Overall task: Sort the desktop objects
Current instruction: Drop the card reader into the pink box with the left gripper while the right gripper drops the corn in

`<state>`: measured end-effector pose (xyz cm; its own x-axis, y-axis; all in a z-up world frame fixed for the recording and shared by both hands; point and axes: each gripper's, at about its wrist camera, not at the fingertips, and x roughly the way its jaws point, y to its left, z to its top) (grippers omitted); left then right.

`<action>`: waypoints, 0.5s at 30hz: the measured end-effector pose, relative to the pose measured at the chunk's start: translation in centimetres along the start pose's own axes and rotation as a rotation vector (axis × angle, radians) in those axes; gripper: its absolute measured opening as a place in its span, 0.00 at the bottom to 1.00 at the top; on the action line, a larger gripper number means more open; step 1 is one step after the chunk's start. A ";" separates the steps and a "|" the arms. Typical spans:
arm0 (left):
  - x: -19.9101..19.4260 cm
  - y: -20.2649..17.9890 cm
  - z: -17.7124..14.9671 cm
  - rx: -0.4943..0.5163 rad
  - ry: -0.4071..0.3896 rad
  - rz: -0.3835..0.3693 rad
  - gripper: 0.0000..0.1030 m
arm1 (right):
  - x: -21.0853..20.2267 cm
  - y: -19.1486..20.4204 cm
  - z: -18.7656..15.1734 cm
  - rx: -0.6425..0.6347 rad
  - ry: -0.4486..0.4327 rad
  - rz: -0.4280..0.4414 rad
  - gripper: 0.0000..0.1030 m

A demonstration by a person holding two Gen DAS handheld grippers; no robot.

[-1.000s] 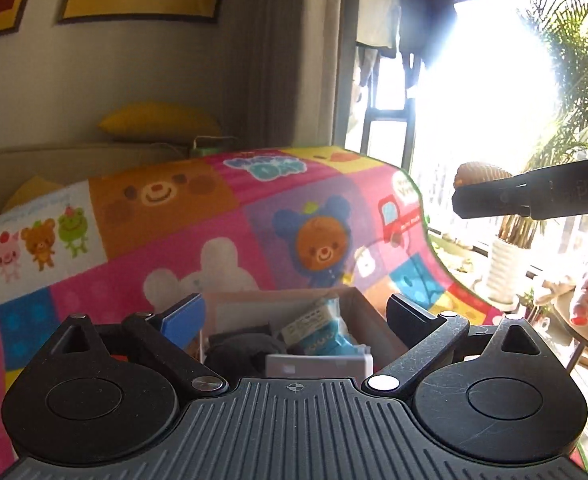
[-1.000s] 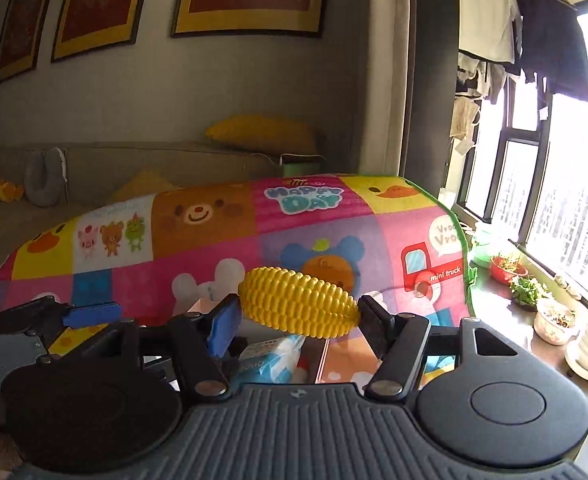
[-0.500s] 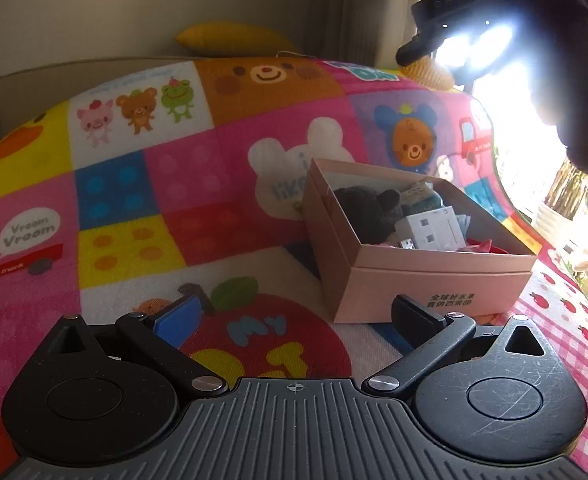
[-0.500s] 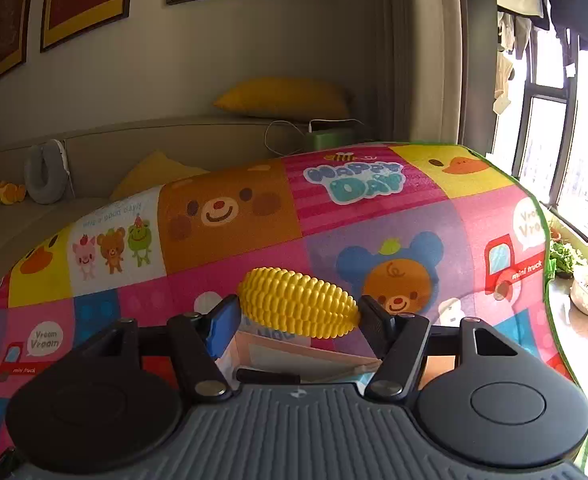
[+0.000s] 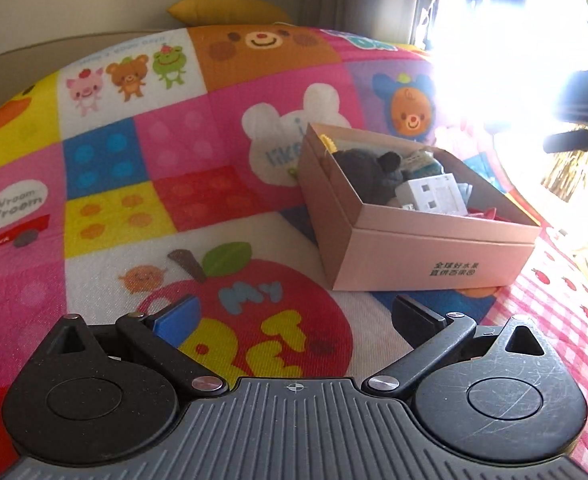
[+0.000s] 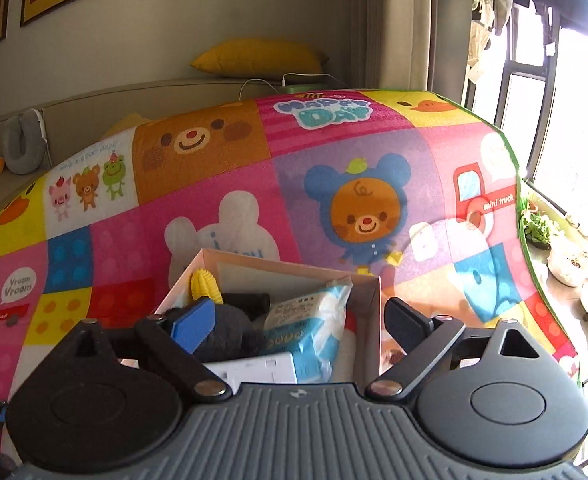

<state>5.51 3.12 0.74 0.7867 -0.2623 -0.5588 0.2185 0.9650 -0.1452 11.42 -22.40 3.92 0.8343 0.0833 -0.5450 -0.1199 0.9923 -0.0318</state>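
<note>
A pink cardboard box (image 5: 422,256) stands on the cartoon play mat (image 5: 141,208). It holds a dark plush toy (image 5: 364,170), a white cube (image 5: 434,196), a blue tissue pack (image 6: 314,324) and a yellow toy corn (image 6: 203,286) leaning in its far left corner. My right gripper (image 6: 298,320) is open and empty just above the box (image 6: 368,304). My left gripper (image 5: 294,316) is open and empty, low over the mat in front of the box. The right gripper shows dimly in the glare at the right of the left wrist view (image 5: 582,120).
A sofa with a yellow cushion (image 6: 257,58) and a grey neck pillow (image 6: 23,148) lies behind the mat. A bright window and potted plants (image 6: 538,224) are at the right. The mat's right edge (image 6: 522,216) drops off toward the sill.
My right gripper opened and let go of the toy corn, which now lies in the box. My left gripper drew back and lowered, away from the box.
</note>
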 end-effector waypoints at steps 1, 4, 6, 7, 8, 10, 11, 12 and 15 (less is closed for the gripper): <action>0.1 -0.3 0.0 0.011 0.008 0.013 1.00 | -1.2 -0.2 -1.5 0.011 -0.005 0.006 1.00; 0.4 -1.4 -0.3 0.033 0.045 0.024 1.00 | -3.9 0.0 -6.2 0.006 0.002 0.004 1.00; 0.4 -2.4 -0.8 0.048 0.075 0.030 1.00 | -4.8 0.5 -9.2 -0.004 0.027 -0.018 1.00; 0.3 -2.9 -1.1 0.067 0.080 0.048 1.00 | -4.9 0.7 -10.9 -0.003 0.055 -0.030 1.00; 0.2 -3.5 -1.3 0.084 0.086 0.071 1.00 | -4.9 0.9 -12.2 0.003 0.083 -0.037 1.00; 0.0 -4.4 -1.8 0.098 0.094 0.106 1.00 | -4.8 1.0 -14.1 0.010 0.115 -0.047 1.00; -0.1 -4.9 -2.0 0.105 0.094 0.128 1.00 | -4.8 1.1 -14.6 0.007 0.122 -0.057 1.00; -0.2 -5.2 -2.1 0.108 0.093 0.149 1.00 | -4.8 1.3 -15.3 -0.004 0.124 -0.072 1.00; -0.3 -5.7 -2.1 0.088 0.089 0.184 1.00 | -4.6 1.8 -16.2 -0.057 0.121 -0.119 1.00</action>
<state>2.83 -2.29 -0.03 0.7650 -0.0759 -0.6395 0.1279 0.9912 0.0354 -1.34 -22.49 -7.25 0.7742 -0.0496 -0.6309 -0.0573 0.9873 -0.1480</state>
